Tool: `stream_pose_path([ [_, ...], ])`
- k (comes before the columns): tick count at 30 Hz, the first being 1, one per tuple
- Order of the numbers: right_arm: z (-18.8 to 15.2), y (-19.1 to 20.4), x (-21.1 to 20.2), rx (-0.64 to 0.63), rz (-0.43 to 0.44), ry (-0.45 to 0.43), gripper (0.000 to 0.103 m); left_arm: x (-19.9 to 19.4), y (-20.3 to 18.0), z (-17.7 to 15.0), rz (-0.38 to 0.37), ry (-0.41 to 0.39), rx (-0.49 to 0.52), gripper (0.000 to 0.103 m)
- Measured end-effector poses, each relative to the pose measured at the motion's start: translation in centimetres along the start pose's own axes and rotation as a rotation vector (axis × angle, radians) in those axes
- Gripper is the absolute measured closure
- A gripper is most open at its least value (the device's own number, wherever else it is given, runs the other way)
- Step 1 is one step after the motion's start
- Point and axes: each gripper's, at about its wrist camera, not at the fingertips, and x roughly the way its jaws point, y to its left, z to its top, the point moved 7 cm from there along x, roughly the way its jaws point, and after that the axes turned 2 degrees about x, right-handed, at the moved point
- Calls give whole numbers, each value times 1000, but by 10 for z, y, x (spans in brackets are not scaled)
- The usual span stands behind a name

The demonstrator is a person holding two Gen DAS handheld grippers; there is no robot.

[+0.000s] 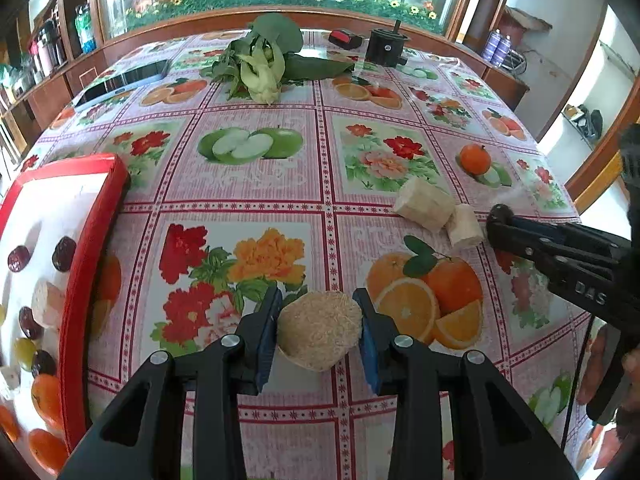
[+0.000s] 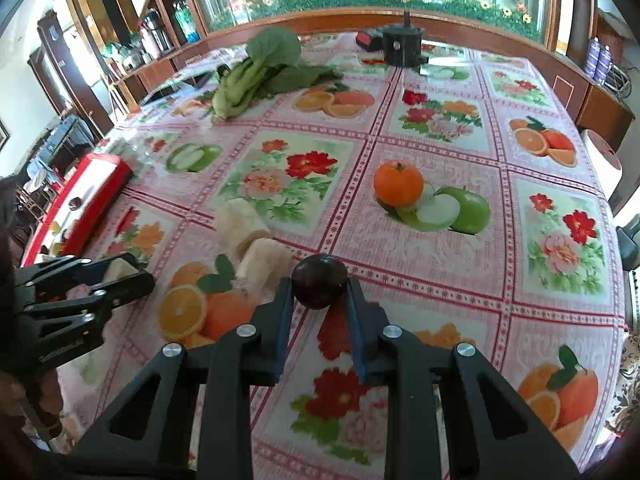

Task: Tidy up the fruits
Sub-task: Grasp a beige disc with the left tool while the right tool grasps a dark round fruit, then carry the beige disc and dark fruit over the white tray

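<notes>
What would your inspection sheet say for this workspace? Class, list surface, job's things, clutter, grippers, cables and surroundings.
Surface: table under a fruit-and-flower printed cloth.
Job's things: red tray at left holding small fruits; two pale cut chunks and a real orange lie on the cloth.
Clutter: leafy greens, black holder, tablet at the far side.
Grippers: left gripper shut on a fibrous pale chunk; right gripper shut on a dark round fruit.
Cables: nothing seen.
Surroundings: wooden shelving with bottles, floral mural behind.
</notes>
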Motion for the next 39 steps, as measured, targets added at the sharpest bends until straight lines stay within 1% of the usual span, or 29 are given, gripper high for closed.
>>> stream_pose_path([
  [3,-6,2,-13,19,1,-15,76,-3,-3,-5,-13,1,-1,67],
  [6,-19,6,-23,28,-7,-10,76,-8,-6,-12,-23,0,-5,67],
  [8,-31,8,-26,35,-9,6,76,-12,-8,-17,-31,-2,-10,67],
  [13,-62,18,-32,46,-21,41,76,-26,-14,-33,-15,-20,1,67],
  [15,-71,22,-34,53,-21,49,76,-31,-15,-37,-20,-25,1,67],
  [21,-87,37,-41,67,-16,53,76,-50,-16,-49,-45,-38,0,67],
  [26,-87,52,-42,65,-18,58,75,-62,-11,-52,-53,-53,7,67],
  [30,-80,69,-42,59,-3,57,75,-72,3,-53,-58,-66,-18,67],
  [35,-65,102,-39,20,27,52,75,-88,33,-52,-55,-88,-76,67],
  [39,-49,137,-34,-23,64,50,75,-102,66,-53,-26,-110,-120,67],
])
